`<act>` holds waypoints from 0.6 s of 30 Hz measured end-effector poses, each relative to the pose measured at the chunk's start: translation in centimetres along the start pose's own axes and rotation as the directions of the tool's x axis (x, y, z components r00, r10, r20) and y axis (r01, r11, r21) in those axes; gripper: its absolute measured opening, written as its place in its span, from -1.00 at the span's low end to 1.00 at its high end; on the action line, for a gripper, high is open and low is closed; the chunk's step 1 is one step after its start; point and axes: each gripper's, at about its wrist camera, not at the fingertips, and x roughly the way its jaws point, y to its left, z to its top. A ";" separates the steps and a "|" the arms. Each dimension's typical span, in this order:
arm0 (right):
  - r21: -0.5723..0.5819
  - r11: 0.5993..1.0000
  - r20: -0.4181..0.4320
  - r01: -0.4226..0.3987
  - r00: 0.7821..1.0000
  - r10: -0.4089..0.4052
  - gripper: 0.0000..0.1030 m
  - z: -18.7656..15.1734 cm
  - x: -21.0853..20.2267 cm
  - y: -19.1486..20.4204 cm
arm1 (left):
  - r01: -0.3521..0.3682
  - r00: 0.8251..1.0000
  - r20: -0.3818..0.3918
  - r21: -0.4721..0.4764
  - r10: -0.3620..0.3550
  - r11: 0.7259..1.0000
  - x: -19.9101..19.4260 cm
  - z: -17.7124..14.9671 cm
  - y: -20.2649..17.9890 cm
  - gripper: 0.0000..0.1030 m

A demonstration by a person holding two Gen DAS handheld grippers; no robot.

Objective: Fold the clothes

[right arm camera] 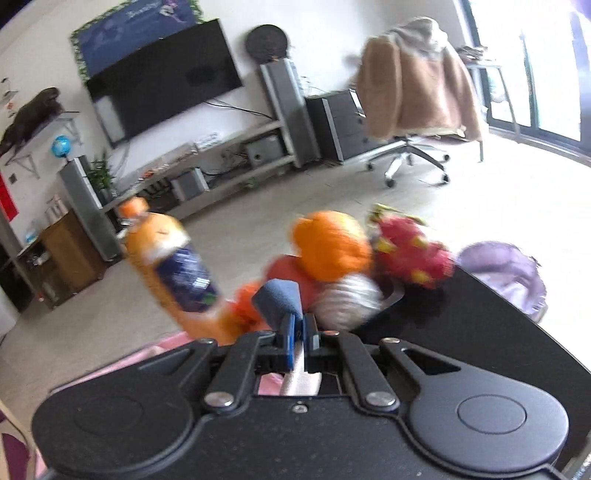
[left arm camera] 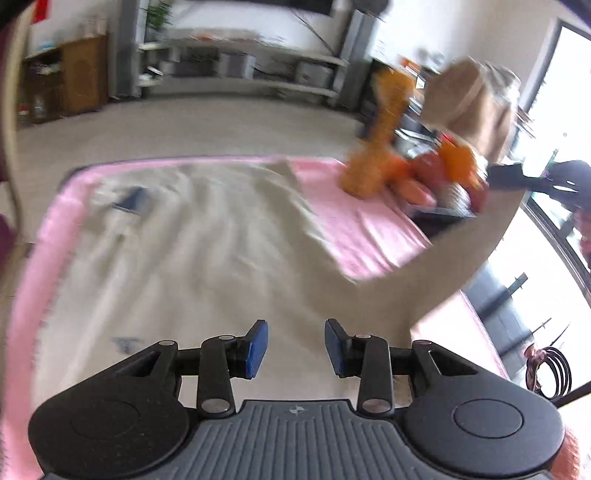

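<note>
A beige garment (left arm camera: 207, 251) lies spread over a pink sheet (left arm camera: 354, 221), ready for folding. The left gripper (left arm camera: 295, 349) hovers above it, fingers spread and empty. The right gripper (right arm camera: 298, 334) pinches a lifted corner; only its view shows the bottle (right arm camera: 173, 269) clearly.

A: What stood along the white wall (right arm camera: 332, 33)?
B: A black TV (right arm camera: 166, 77) over a long low shelf (right arm camera: 207, 162), flanked by 2 grey speakers (right arm camera: 286, 110).
A: And the floor (right arm camera: 295, 195)?
B: Pale. An office chair (right arm camera: 410, 147) draped with a tan coat (right arm camera: 417, 85) sat near a bright window (right arm camera: 532, 62).
</note>
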 end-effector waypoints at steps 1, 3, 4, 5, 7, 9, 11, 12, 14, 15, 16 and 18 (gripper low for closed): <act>0.013 1.000 -0.008 0.008 1.000 -0.008 -0.92 -0.3 0.3 -1.4 | 0.002 1.000 -0.017 0.025 -0.001 1.000 0.6 -0.4 -1.5 -0.32; 0.036 0.999 -0.020 0.014 1.000 -0.013 -0.92 -1.1 1.0 -3.3 | 0.001 0.999 -0.044 0.061 0.001 0.998 1.5 -0.9 -3.4 -0.32; 0.045 0.999 -0.026 0.017 1.000 -0.015 -0.92 -1.4 1.3 -4.2 | 0.002 0.998 -0.057 0.077 0.002 0.997 1.9 -1.2 -4.3 -0.32; 0.047 0.999 -0.032 0.018 0.999 -0.016 -0.92 -1.6 1.7 -4.8 | 0.003 0.998 -0.070 0.090 0.003 0.996 2.3 -1.4 -5.0 -0.32; 0.046 0.999 -0.038 0.009 0.999 -0.008 -0.92 -1.9 2.5 -5.5 | 0.006 0.996 -0.091 0.111 0.005 0.994 2.9 -1.8 -6.3 -0.32; 0.040 0.999 -0.033 -0.011 0.999 0.013 -0.92 -1.9 3.2 -6.0 | 0.006 0.995 -0.102 0.116 0.006 0.993 3.1 -1.8 -6.9 -0.33; 0.033 0.999 0.000 -0.038 0.999 0.038 -0.92 -1.8 3.3 -6.3 | 0.020 0.993 -0.121 0.101 -0.008 0.995 3.7 -1.9 -7.4 -0.33; 0.027 0.998 0.032 -0.048 0.998 0.047 -0.89 -1.7 3.5 -6.6 | 0.030 0.991 -0.132 0.091 -0.018 0.995 4.0 -2.0 -7.6 -0.34; 0.037 0.999 0.064 0.005 0.998 -0.008 -0.76 -2.1 3.9 -7.5 | 0.045 0.986 -0.162 0.085 -0.030 0.995 4.8 -2.3 -8.3 -0.34; 0.061 0.997 0.031 0.046 0.998 -0.048 -0.58 -2.2 4.6 -8.3 | 0.046 0.984 -0.177 0.093 -0.029 0.995 5.2 -2.7 -8.7 -0.34; 0.082 0.993 0.000 0.086 0.996 -0.086 -0.52 -2.4 5.3 -9.0 | 0.049 0.981 -0.190 0.101 -0.029 0.994 5.6 -3.0 -9.2 -0.34; 0.097 0.985 -0.039 0.140 0.990 -0.137 -0.51 -2.8 5.6 -10.3 | 0.061 0.976 -0.213 0.113 -0.036 0.992 6.2 -3.5 -9.8 -0.34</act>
